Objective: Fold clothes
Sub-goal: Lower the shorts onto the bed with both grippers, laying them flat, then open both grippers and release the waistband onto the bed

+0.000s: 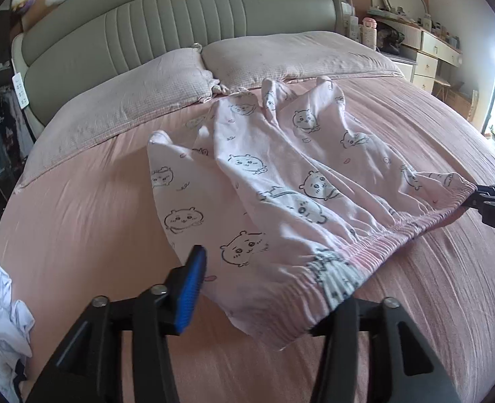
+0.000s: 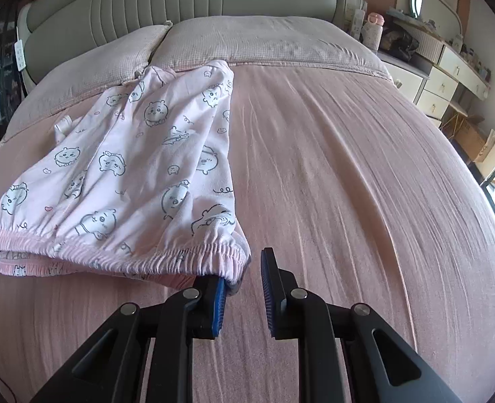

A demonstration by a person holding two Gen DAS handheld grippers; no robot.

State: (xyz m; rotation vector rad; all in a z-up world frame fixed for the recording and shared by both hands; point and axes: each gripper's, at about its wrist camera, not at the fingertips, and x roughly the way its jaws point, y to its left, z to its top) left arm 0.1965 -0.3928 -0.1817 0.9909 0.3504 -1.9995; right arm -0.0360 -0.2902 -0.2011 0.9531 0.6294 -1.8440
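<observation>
Pink pyjama trousers [image 1: 281,168] with cartoon bear prints lie on the pink bed, legs towards the pillows, elastic waistband [image 1: 365,252] nearest me. My left gripper [image 1: 264,288] is open; the waistband's left end drapes between its fingers and over the right finger, whose pad is hidden. My right gripper [image 2: 244,288] is open at the waistband's right corner [image 2: 234,268], which lies against its left blue pad [image 2: 219,302]. The trousers [image 2: 130,168] fill the left of the right wrist view. The right gripper also shows in the left wrist view [image 1: 482,198].
Two pink-grey pillows [image 1: 146,90] lie against a padded grey headboard [image 1: 180,16]. A crumpled white garment [image 1: 2,319] lies at the bed's left edge. A dresser with drawers [image 2: 449,74] stands right of the bed. Bare pink bedspread [image 2: 365,184] spreads to the right.
</observation>
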